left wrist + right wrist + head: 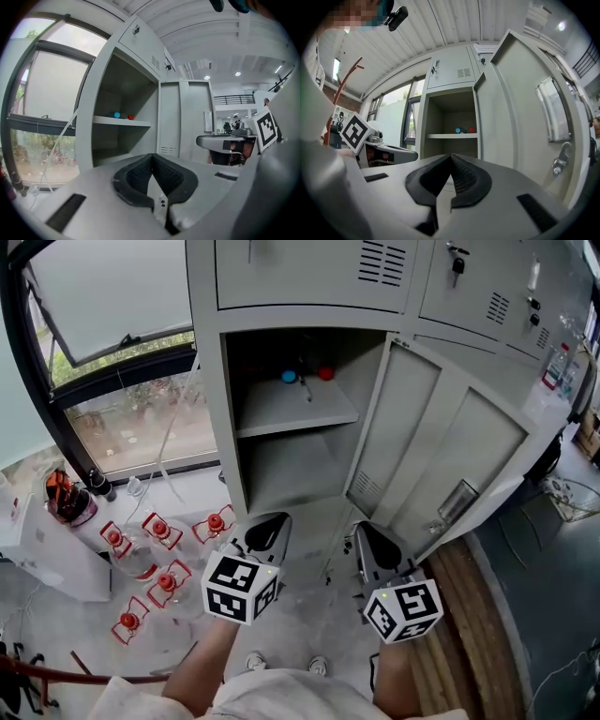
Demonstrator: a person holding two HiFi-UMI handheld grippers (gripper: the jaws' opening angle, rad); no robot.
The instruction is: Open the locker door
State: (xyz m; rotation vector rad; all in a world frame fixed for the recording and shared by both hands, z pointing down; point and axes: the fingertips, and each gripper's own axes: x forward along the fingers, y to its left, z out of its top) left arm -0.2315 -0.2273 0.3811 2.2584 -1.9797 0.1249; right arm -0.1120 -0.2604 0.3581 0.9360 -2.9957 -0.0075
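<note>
Two grippers hung before the locker, each with its jaws pressed together and nothing between them. The left gripper (267, 532) faced the open compartment (246, 381), where a blue ball (289, 376) and a red ball (325, 373) lay on the shelf (291, 411). Further right, the door (450, 437) stood upright and swung wide, its free edge pointing out to the right, with the right gripper (375, 547) in front of it.

Lit brightly and evenly by daylight from the window (103, 287), plus small ceiling lamps (237, 73). Dim inside the locker (281, 442), shaded under its shelf (295, 409). Bends strongly toward the edges of both gripper views, with dark rounded corners. Blurs softly in the near foreground there.
</note>
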